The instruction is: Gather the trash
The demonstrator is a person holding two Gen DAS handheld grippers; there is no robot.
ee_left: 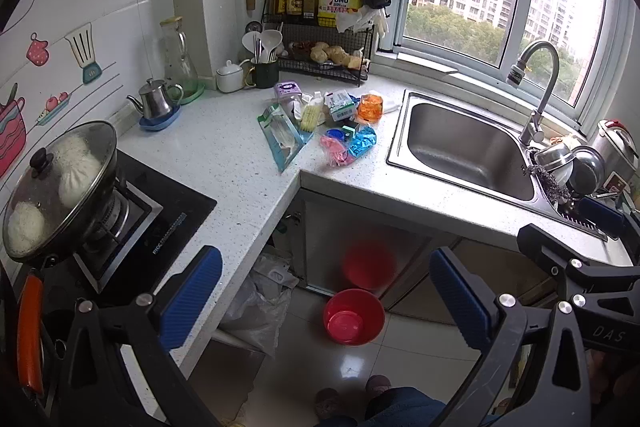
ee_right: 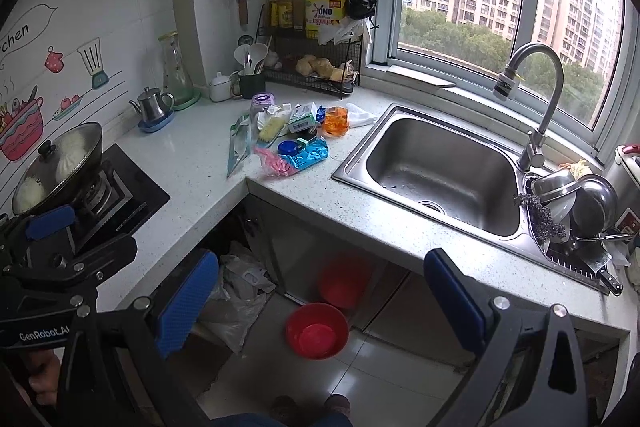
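A pile of trash lies at the counter's inner corner: a clear-and-teal pouch [ee_left: 283, 138], pink [ee_left: 335, 150] and blue wrappers [ee_left: 362, 141], an orange plastic piece [ee_left: 369, 108], a white-green box [ee_left: 340, 103], a purple pack [ee_left: 286, 91]. The same pile shows in the right wrist view, around the blue wrapper [ee_right: 308, 155]. A red basin [ee_left: 353, 315] [ee_right: 317, 330] stands on the floor below. My left gripper [ee_left: 326, 301] is open and empty, held over the floor in front of the counter. My right gripper [ee_right: 320, 303] is open and empty beside it.
A steel sink [ee_left: 466, 147] [ee_right: 444, 167] with a tap is right of the pile. A lidded pan [ee_left: 60, 187] sits on the stove at left. A kettle [ee_left: 154, 103], utensil cup and wire rack [ee_left: 324, 43] line the back. A plastic bag [ee_left: 260, 299] hangs under the counter.
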